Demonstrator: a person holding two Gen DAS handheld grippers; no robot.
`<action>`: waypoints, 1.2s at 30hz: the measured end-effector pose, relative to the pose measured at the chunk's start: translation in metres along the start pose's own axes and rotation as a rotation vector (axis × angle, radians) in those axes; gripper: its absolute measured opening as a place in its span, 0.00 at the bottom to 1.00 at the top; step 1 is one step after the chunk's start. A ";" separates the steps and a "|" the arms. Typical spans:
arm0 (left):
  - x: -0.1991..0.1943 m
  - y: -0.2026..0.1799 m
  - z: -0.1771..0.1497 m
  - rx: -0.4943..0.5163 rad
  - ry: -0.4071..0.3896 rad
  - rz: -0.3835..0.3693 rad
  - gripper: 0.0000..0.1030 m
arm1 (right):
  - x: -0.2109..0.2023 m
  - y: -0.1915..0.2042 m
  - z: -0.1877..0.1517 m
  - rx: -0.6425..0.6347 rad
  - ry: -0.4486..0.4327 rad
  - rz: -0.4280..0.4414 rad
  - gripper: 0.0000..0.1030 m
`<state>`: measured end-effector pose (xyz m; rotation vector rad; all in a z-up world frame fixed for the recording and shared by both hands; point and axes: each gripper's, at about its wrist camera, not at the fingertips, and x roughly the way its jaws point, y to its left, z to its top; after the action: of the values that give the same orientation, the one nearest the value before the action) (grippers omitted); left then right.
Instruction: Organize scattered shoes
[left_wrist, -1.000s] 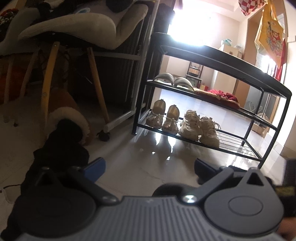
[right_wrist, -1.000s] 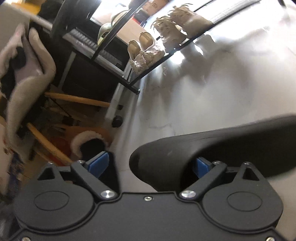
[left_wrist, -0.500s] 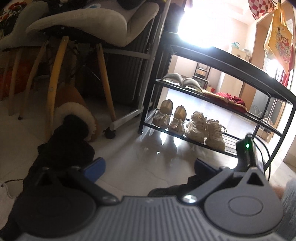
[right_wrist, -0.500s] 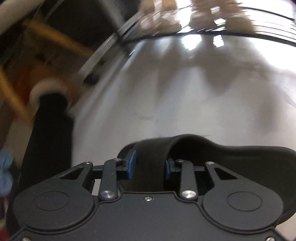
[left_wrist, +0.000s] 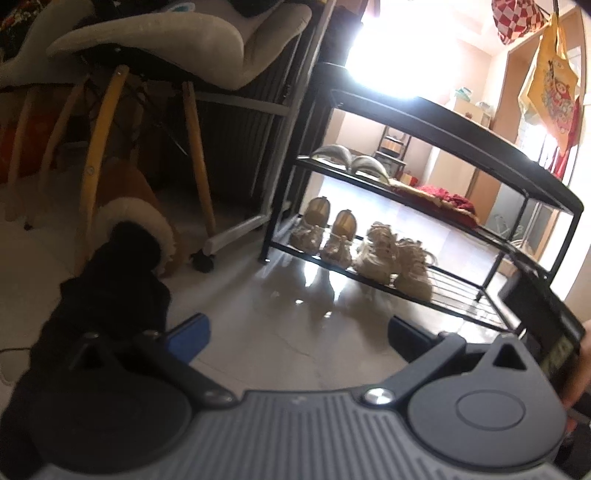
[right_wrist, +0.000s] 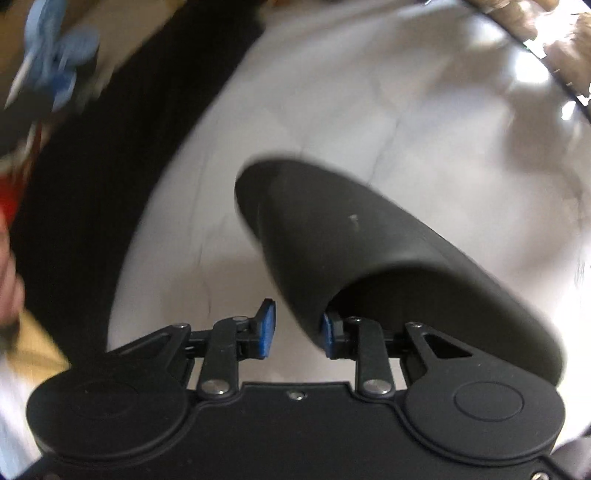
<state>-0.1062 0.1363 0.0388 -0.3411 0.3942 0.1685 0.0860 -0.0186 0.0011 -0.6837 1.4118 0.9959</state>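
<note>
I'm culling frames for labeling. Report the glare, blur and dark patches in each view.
Left wrist view: sharp, but the window behind the shoe rack is blown out, its glare reflects off the floor, and the black garment lower left is lost in shadow. Right wrist view: motion-smeared at the edges, the black slipper slightly soft, glare upper right.

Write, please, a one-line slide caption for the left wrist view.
Open left gripper faces a black metal shoe rack holding two pairs of beige shoes on its bottom shelf.
</note>
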 end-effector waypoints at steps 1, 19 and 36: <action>0.000 -0.002 -0.001 0.002 0.002 -0.008 1.00 | -0.001 0.002 -0.004 -0.009 0.014 -0.006 0.26; -0.007 -0.006 0.000 0.025 -0.033 -0.021 1.00 | -0.046 -0.016 -0.046 0.299 -0.321 -0.197 0.75; -0.012 -0.007 0.000 0.088 -0.088 0.027 1.00 | 0.031 -0.024 -0.131 1.731 -0.847 0.025 0.90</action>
<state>-0.1150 0.1287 0.0460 -0.2408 0.3180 0.1912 0.0418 -0.1393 -0.0446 0.9417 0.9767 -0.1981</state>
